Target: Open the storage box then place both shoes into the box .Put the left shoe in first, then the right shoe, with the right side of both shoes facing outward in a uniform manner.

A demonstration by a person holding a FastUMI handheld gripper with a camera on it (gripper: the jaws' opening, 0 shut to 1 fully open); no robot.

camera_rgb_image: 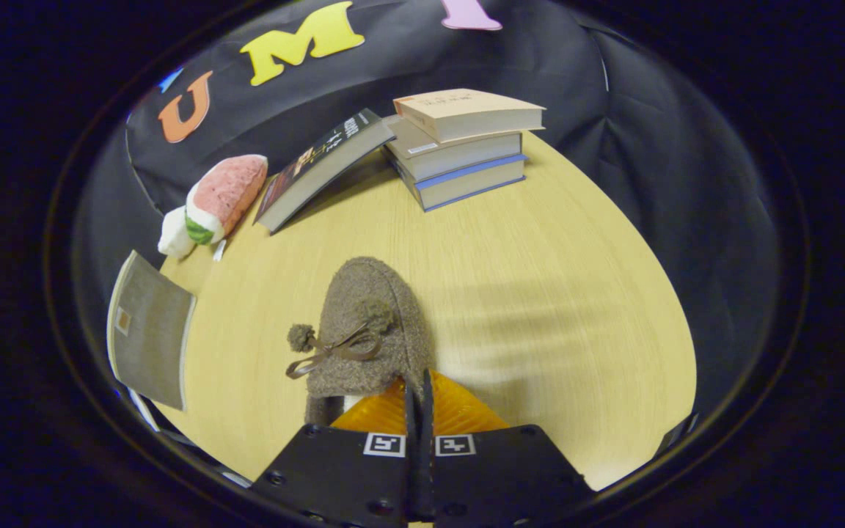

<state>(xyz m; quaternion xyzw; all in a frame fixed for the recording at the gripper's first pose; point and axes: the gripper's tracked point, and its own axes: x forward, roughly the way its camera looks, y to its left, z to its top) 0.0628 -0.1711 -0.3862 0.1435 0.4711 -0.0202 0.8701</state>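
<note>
Your gripper point(418, 389) has its fingers pressed together on the collar of the shoe point(367, 330), which sticks out just ahead of them, toe pointing away over the table point(540, 279). Whether it's lifted, you can't tell. Beyond lie stacked books point(459, 147), a leaning book point(320, 169) and a plush toy point(213, 202)

Cloth-walled booth: wooden table point(540, 293), stacked books point(459, 147) (plush toy point(213, 202) too).
</note>
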